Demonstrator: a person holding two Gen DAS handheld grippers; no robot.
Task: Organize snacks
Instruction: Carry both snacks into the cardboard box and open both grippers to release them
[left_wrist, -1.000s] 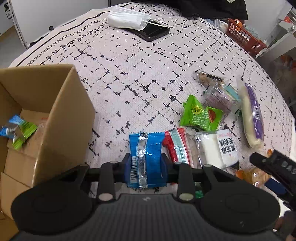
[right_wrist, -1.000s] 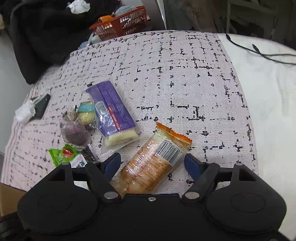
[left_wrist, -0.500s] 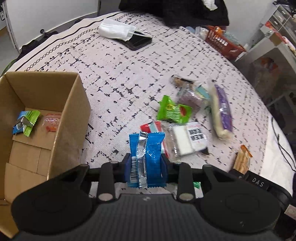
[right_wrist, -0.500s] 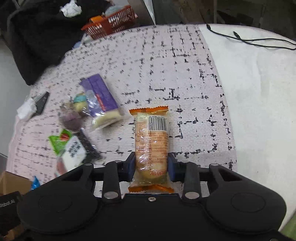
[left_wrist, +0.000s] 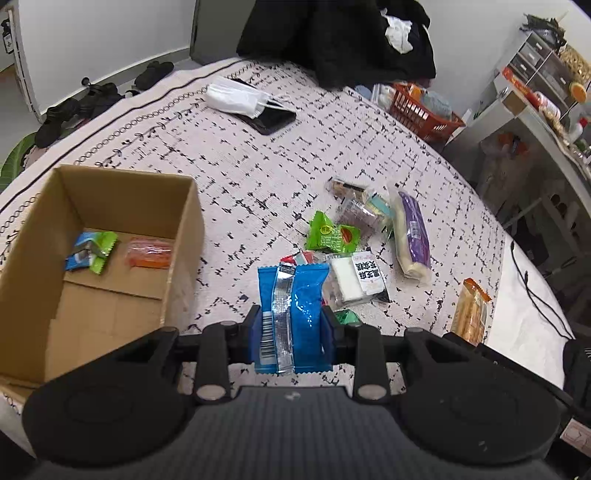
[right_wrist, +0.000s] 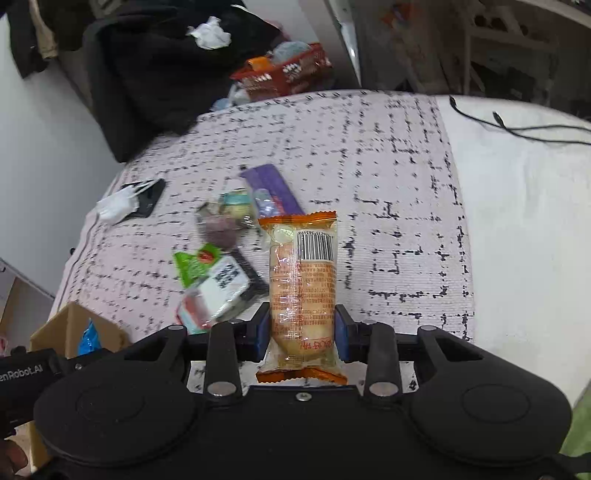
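My left tool (left_wrist: 291, 332) is clenched on a blue snack packet (left_wrist: 291, 295), the packet standing upright between the blue pads with its silver seam and barcode facing me. To its left sits the open cardboard box (left_wrist: 184, 236) on the patterned bedspread (left_wrist: 258, 158) — inside it lie a small blue-and-green packet (left_wrist: 92, 251) and an orange packet (left_wrist: 147, 253), side by side on the box floor.

My right tool (right_wrist: 301, 328) grips a long orange-edged biscuit packet (right_wrist: 303, 280), also upright, barcode toward the far end; its pads closed in on the packet within the last moment and now press its sides.

The loose snacks still on the bed lie in a cluster right of the box: a green packet (left_wrist: 330, 234), a white packet with black lettering (left_wrist: 360, 277), a long purple-and-cream packet (left_wrist: 412, 232), and a few clear-wrapped pieces (left_wrist: 360, 212) on the far side of them. Farther off, a white face mask (left_wrist: 236, 96) rests on a dark phone (left_wrist: 273, 117), and a red basket (left_wrist: 421, 110) sits at the bed's far right edge.
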